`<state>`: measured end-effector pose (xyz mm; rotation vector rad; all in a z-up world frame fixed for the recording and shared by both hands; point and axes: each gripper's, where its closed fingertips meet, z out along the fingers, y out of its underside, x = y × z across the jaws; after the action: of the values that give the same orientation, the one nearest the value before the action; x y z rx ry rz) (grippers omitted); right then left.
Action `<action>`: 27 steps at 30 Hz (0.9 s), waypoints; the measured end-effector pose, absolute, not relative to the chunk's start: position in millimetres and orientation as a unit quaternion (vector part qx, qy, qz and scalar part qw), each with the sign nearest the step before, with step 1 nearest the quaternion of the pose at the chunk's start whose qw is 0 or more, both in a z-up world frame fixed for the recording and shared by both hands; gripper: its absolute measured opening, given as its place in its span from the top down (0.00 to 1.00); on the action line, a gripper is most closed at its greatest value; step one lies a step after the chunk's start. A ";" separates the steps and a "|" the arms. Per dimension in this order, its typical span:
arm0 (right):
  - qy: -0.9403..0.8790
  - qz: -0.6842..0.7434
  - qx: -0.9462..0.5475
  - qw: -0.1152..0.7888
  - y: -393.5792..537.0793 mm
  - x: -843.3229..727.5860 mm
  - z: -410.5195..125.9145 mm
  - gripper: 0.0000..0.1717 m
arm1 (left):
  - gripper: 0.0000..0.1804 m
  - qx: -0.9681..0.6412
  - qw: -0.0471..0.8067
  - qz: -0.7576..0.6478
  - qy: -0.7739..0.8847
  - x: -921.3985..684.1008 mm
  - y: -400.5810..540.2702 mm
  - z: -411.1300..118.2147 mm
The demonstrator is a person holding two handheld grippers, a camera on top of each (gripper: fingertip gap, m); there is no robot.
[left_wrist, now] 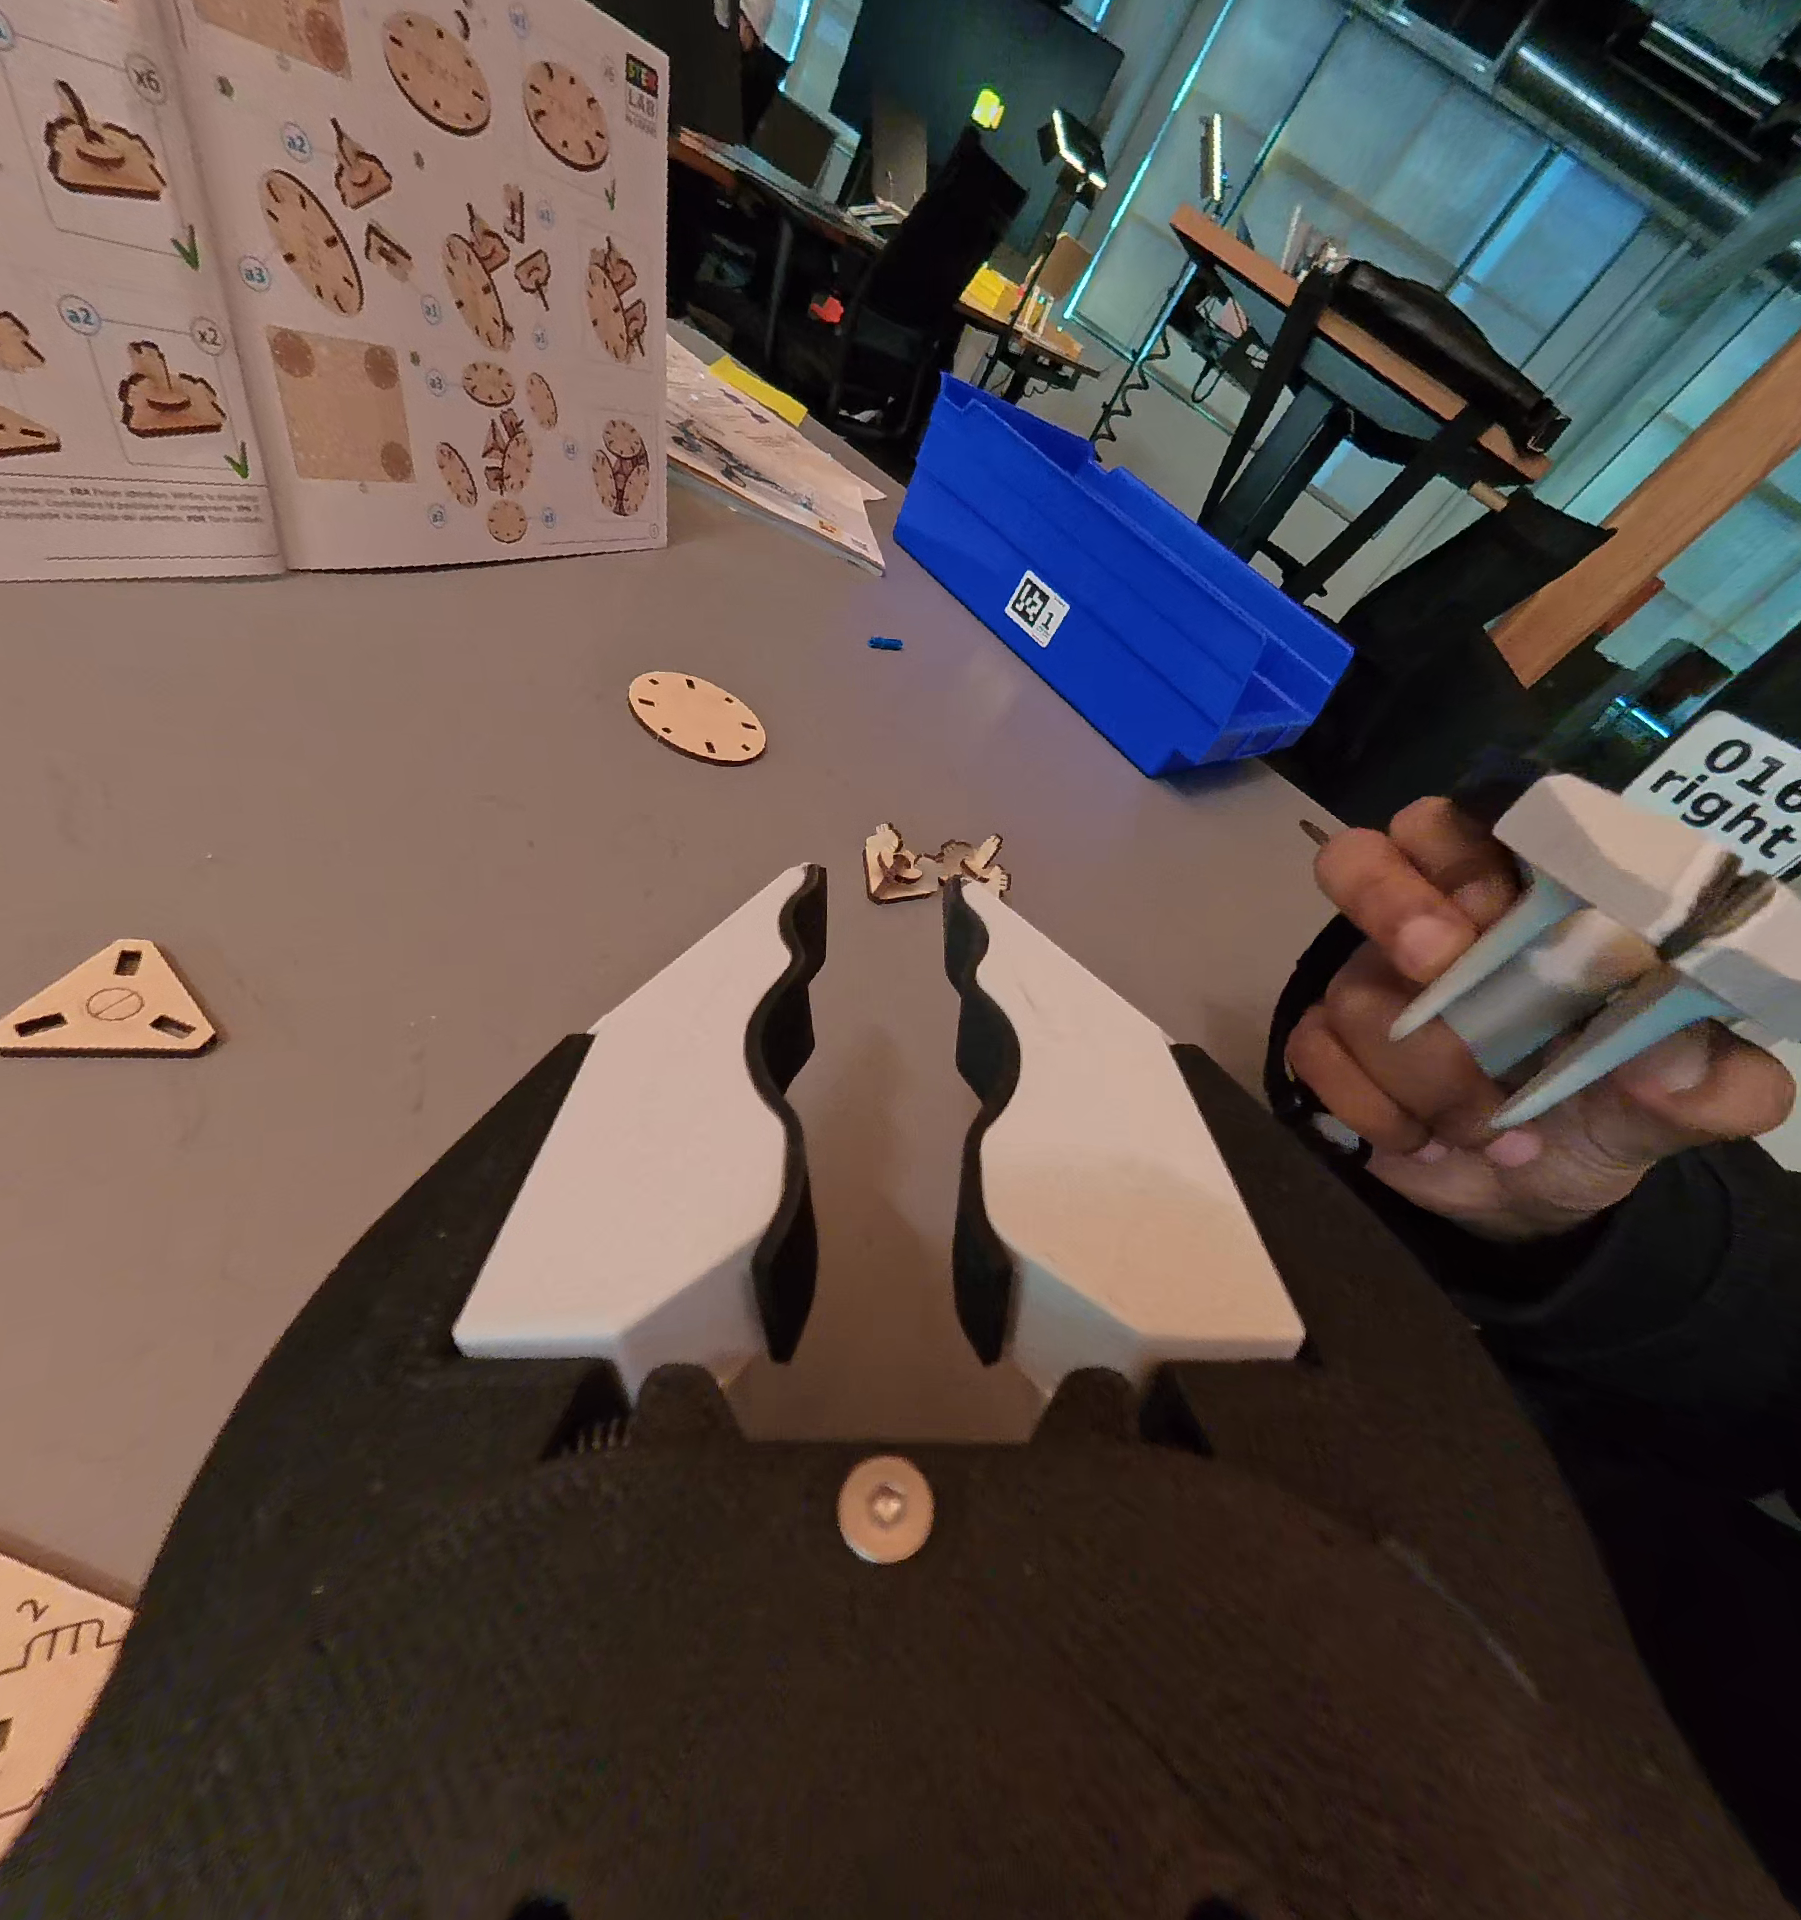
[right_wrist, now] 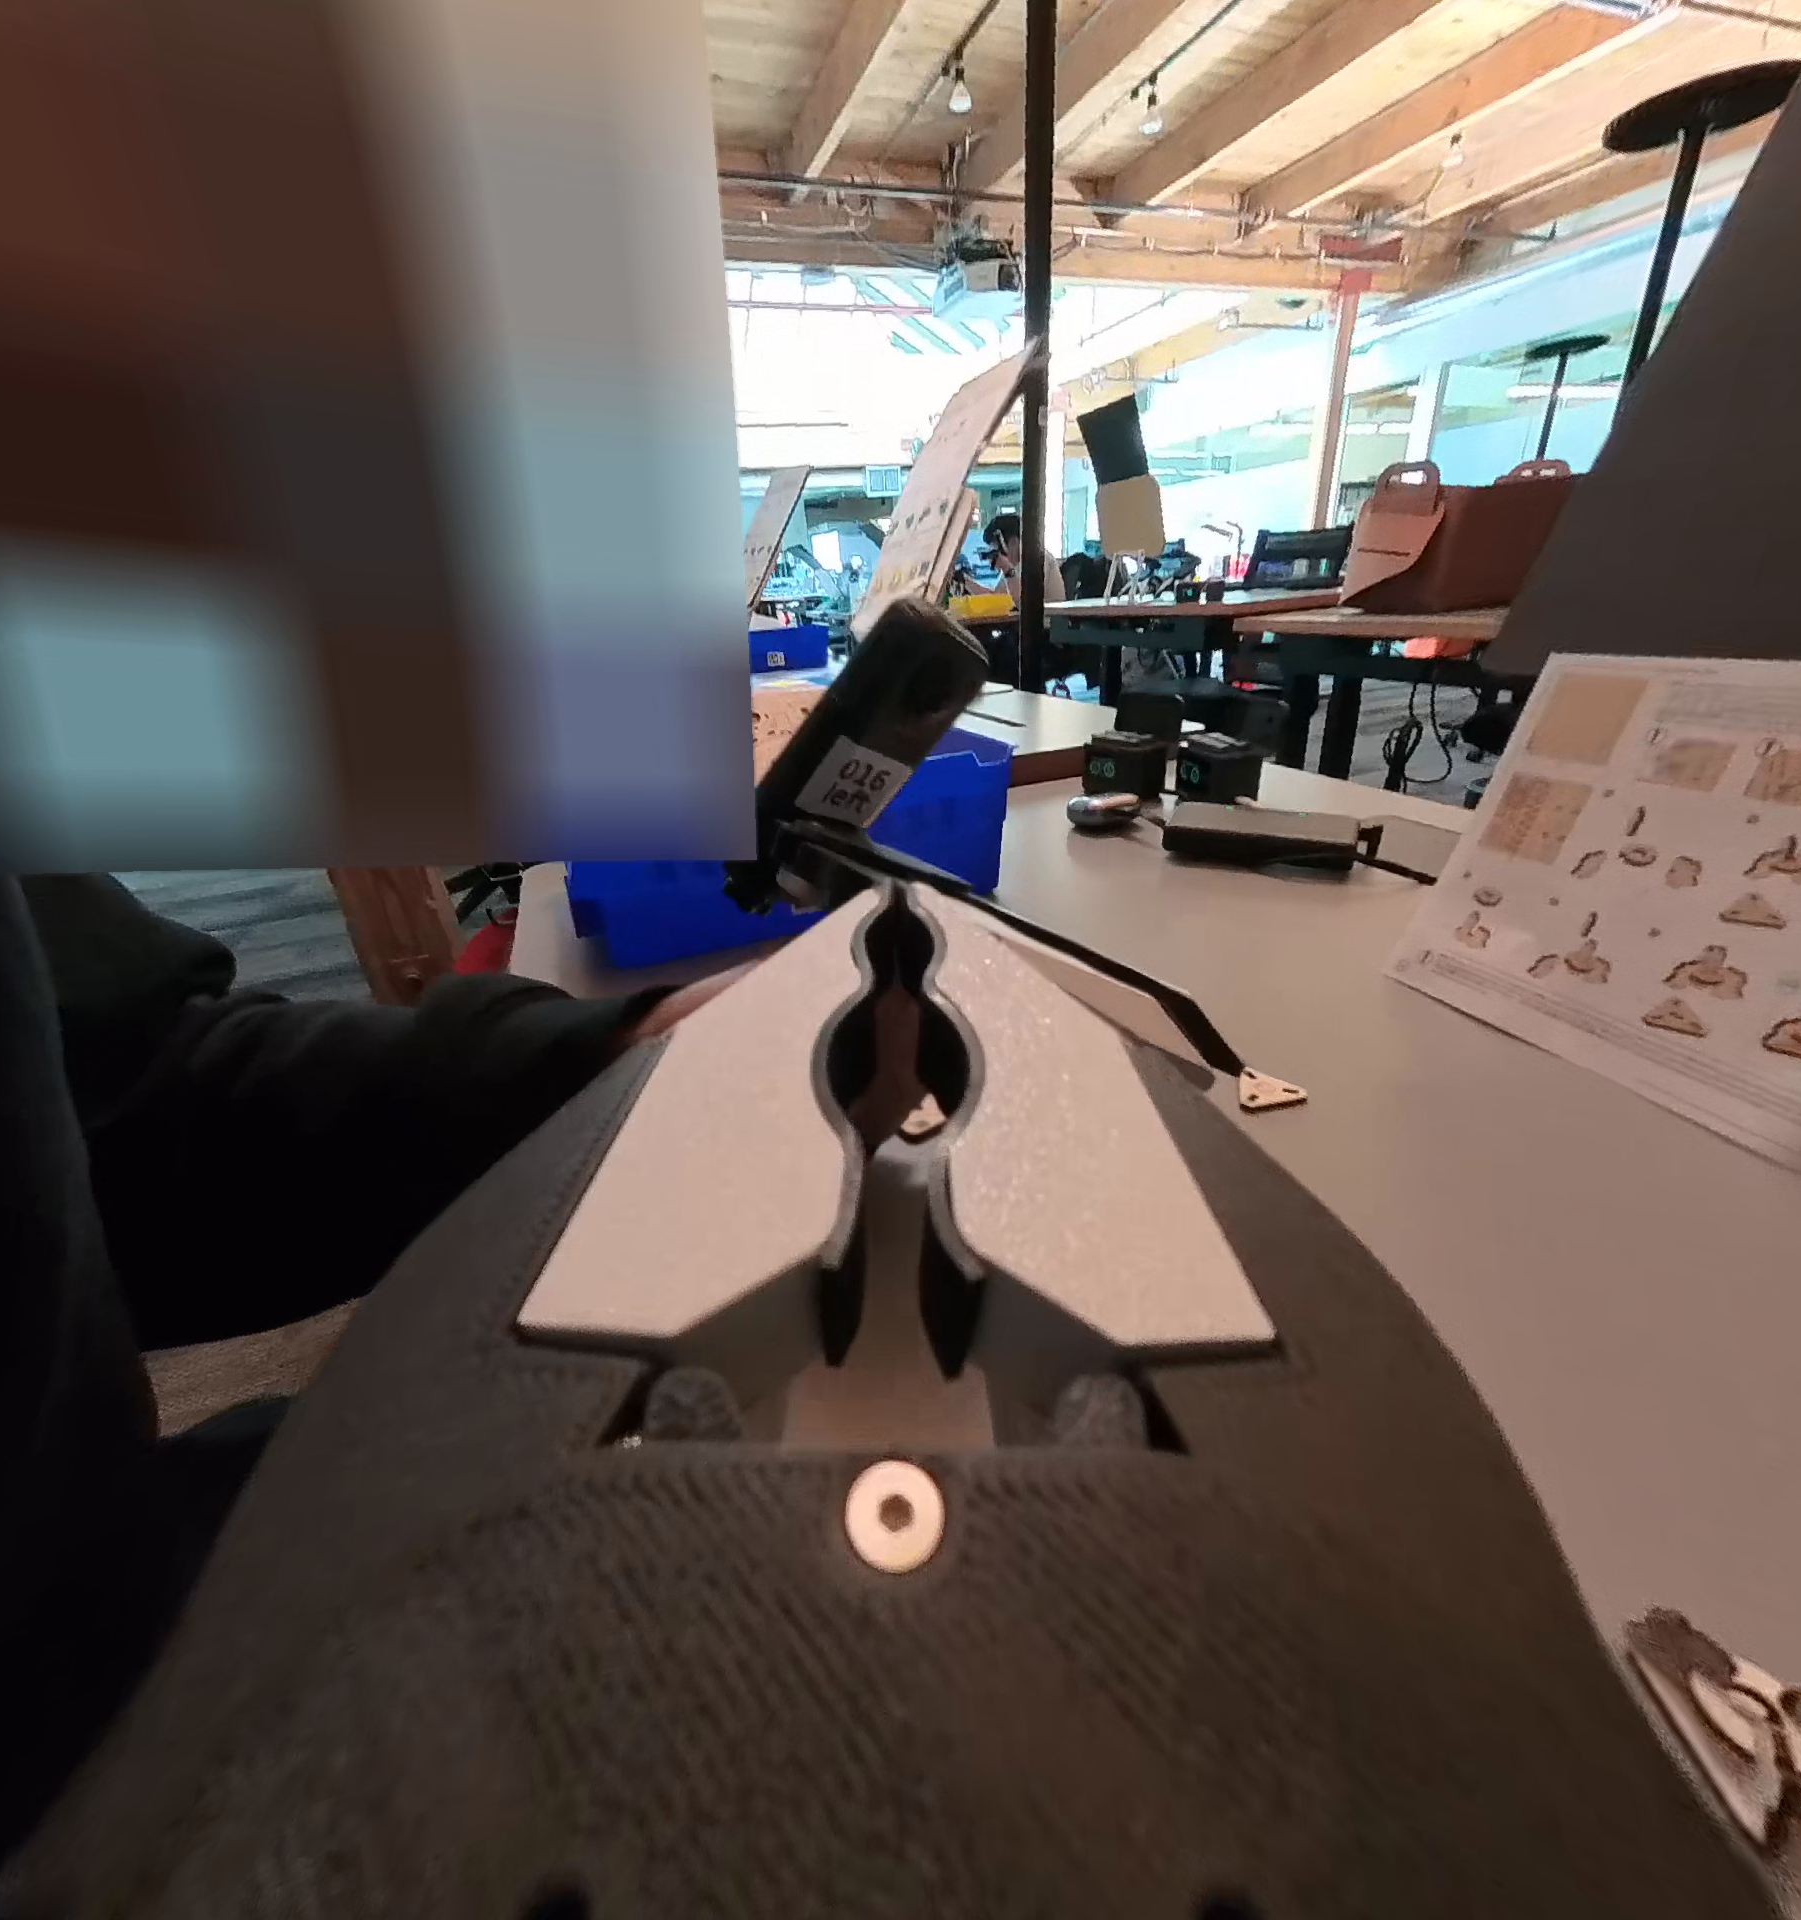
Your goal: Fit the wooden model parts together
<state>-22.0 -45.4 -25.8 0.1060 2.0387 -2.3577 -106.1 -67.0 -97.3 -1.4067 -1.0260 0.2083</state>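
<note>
Plywood, thin and laser-cut: we judge the small assembled wooden piece (left_wrist: 932, 871) light, stiff and snappable at its tabs, best pinched across its flat base. It lies on the grey table (left_wrist: 356, 831) just past our left tongs (left_wrist: 883, 894), spread and empty. Our right tongs (right_wrist: 896, 902) are pressed together, empty. Open room lies leftward; the blue bin (left_wrist: 1114, 603) flanks the right.
</note>
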 end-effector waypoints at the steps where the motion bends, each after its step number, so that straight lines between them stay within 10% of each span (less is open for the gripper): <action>1: 0.661 -0.749 0.035 0.013 -47.4 -21.2 -31.3 1.00 | 0.88 -0.616 0.640 0.091 -0.450 -106.2 -67.3 -97.1; 27: 0.684 -0.727 0.019 -0.047 -54.8 -18.8 -31.1 1.00 | 0.88 -0.616 0.638 0.093 -0.453 -106.5 -68.9 -97.9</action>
<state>-18.8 -54.8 -31.1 0.0619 2.2167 -2.3566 -106.5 -68.9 -97.9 -1.4072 -1.0333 0.2133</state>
